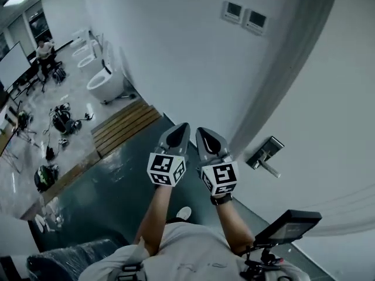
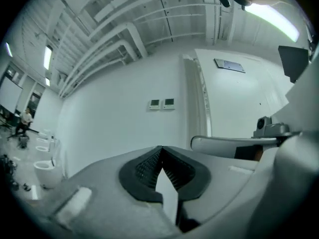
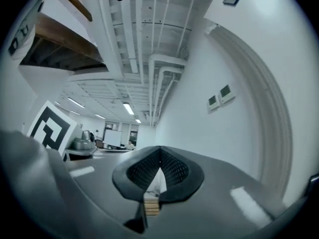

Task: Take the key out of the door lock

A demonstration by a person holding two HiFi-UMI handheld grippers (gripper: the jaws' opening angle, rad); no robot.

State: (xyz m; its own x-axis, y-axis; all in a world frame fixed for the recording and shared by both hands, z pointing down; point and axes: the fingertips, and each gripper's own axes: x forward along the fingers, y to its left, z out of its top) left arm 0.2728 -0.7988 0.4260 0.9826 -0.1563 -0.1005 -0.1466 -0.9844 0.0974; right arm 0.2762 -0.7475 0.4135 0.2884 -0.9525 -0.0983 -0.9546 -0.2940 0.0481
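In the head view my left gripper and right gripper are held side by side at mid-frame, pointing at the white wall. Both are shut with nothing between the pads. The metal door handle with its plate sits on the white door, to the right of the right gripper and apart from it. No key can be made out at this size. The left gripper view shows the left gripper closed, facing the wall and door frame. In the right gripper view the right gripper is closed too.
Two wall control panels hang above the grippers. A wooden step and white toilets stand at the left, with bags on the floor. A person sits far back. A dark screen hangs at my lower right.
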